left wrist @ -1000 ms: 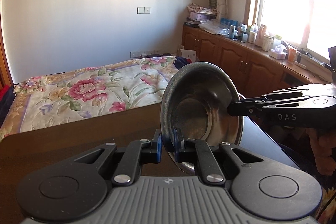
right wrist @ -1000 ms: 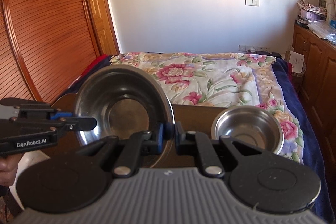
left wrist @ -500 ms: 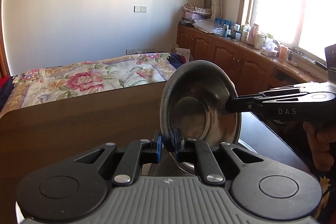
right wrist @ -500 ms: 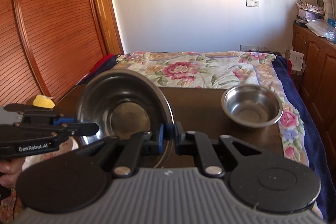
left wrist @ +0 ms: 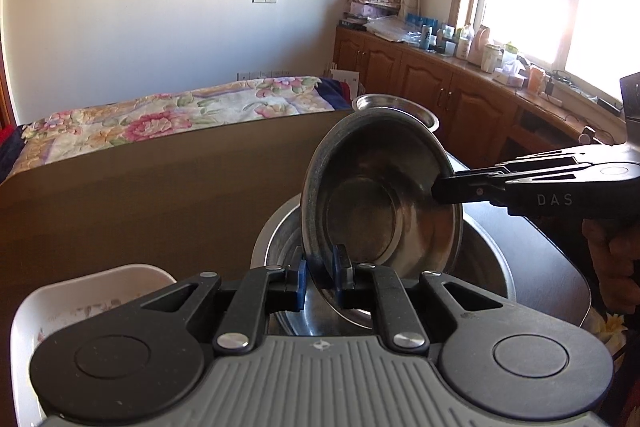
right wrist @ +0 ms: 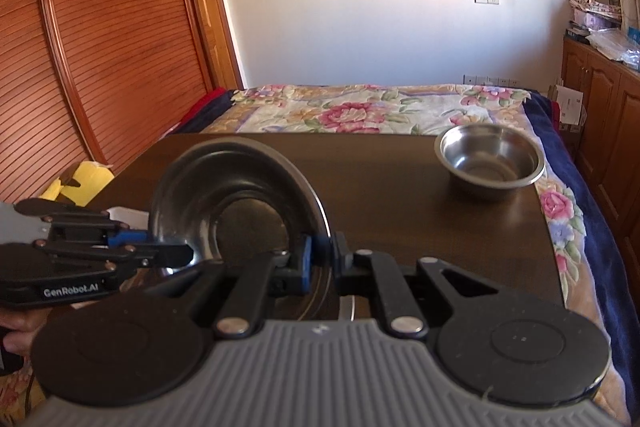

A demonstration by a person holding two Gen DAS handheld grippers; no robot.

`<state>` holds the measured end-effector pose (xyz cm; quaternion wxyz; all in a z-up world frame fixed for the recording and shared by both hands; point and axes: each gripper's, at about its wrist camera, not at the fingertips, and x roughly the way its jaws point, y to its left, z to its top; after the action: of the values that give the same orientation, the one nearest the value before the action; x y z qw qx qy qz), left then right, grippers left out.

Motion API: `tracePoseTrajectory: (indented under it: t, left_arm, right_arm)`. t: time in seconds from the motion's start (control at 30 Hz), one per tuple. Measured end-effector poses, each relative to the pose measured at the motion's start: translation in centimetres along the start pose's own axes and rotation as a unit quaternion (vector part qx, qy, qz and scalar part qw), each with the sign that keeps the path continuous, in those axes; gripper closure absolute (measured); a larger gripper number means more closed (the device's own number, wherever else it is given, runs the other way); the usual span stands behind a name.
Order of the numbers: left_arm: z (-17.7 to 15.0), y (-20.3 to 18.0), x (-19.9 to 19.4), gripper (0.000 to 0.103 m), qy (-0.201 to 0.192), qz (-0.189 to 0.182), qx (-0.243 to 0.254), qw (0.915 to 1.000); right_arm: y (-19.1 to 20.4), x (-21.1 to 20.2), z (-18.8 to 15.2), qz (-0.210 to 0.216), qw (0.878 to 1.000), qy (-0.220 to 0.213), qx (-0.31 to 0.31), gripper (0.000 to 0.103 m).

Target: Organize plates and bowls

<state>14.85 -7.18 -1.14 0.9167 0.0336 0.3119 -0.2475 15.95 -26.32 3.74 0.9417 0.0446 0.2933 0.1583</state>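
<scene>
A steel bowl (left wrist: pixel 380 203) hangs tilted on its side, its hollow facing the cameras. My left gripper (left wrist: pixel 320 275) is shut on its lower rim. From the right, my right gripper (left wrist: pixel 438 189) is shut on the opposite rim. The right wrist view shows the same bowl (right wrist: pixel 232 203) with the right gripper (right wrist: pixel 320 255) clamped on its rim and the left gripper (right wrist: pixel 176 247) gripping it from the left. Just below the held bowl sits a larger steel basin (left wrist: pixel 480 267) on the dark wooden table (right wrist: pixel 400 207). A smaller steel bowl (right wrist: pixel 490 159) stands at the table's far right corner.
A white dish (left wrist: pixel 80 295) lies on the table left of the basin. A yellow object (right wrist: pixel 80 183) sits off the table's left edge. Behind the table is a bed with a floral cover (right wrist: pixel 360 107); wooden cabinets (left wrist: pixel 440 87) run along the right wall.
Both grippers have carried the bowl down and toward the table's near side. The large basin and the white dish have come into view below it.
</scene>
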Motion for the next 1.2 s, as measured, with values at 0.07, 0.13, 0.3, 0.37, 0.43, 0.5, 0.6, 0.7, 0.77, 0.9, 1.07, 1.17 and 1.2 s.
tracePoseTrajectory:
  t: [0.07, 0.13, 0.3, 0.37, 0.43, 0.5, 0.6, 0.7, 0.77, 0.9, 1.07, 1.17, 1.2]
  left_arm:
    - [-0.3, 0.0, 0.0, 0.089, 0.002, -0.001, -0.002, 1.0000]
    - [-0.4, 0.0, 0.0, 0.088, 0.005, -0.002, -0.004, 1.0000]
    - [-0.9, 0.1, 0.1, 0.087, 0.014, -0.001, 0.001, 0.9999]
    - [-0.9, 0.1, 0.2, 0.087, 0.016, 0.000, 0.004, 0.9999]
    - [-1.0, 0.1, 0.2, 0.087, 0.018, 0.001, 0.004, 0.9998]
    - [-1.0, 0.1, 0.3, 0.087, 0.018, 0.003, 0.006, 0.9998]
    - [-1.1, -0.2, 0.6, 0.086, 0.019, 0.007, 0.016, 0.9997]
    - [-1.3, -0.5, 0.8, 0.086, 0.017, 0.014, 0.028, 0.9994]
    - [-1.4, -0.6, 0.9, 0.086, 0.012, 0.022, 0.035, 0.9991]
    - [-1.8, -0.9, 0.8, 0.086, 0.005, 0.032, 0.045, 0.9984]
    - [-1.9, -0.9, 0.9, 0.086, 0.001, 0.040, 0.053, 0.9978]
    - [-1.8, -0.9, 1.0, 0.086, 0.002, 0.042, 0.053, 0.9977]
    - [-1.7, -0.9, 1.0, 0.086, 0.001, 0.043, 0.054, 0.9976]
  right_arm:
    - [0.1, 0.1, -0.4, 0.001, 1.000, 0.004, 0.001, 0.091]
    - [0.2, 0.0, -0.7, 0.004, 1.000, 0.006, -0.001, 0.091]
    - [0.3, 0.0, -1.1, 0.011, 1.000, 0.013, -0.001, 0.091]
    - [0.4, 0.0, -1.2, 0.013, 1.000, 0.015, -0.002, 0.091]
    - [0.4, 0.0, -1.5, 0.015, 1.000, 0.019, -0.002, 0.091]
    - [0.5, -0.1, -1.6, 0.018, 1.000, 0.021, -0.002, 0.091]
    - [0.6, 0.0, -1.7, 0.018, 1.000, 0.023, -0.006, 0.091]
    - [0.6, 0.3, -1.9, 0.015, 0.999, 0.026, -0.009, 0.091]
    - [0.7, 0.5, -2.0, 0.012, 0.999, 0.027, -0.013, 0.091]
    - [1.0, 0.5, -2.4, 0.004, 0.999, 0.024, -0.025, 0.091]
    - [1.3, 0.4, -2.7, -0.002, 0.999, 0.017, -0.041, 0.091]
    - [1.2, 0.3, -2.7, -0.002, 0.999, 0.013, -0.046, 0.091]
    - [1.2, 0.3, -2.7, -0.001, 0.999, 0.013, -0.048, 0.091]
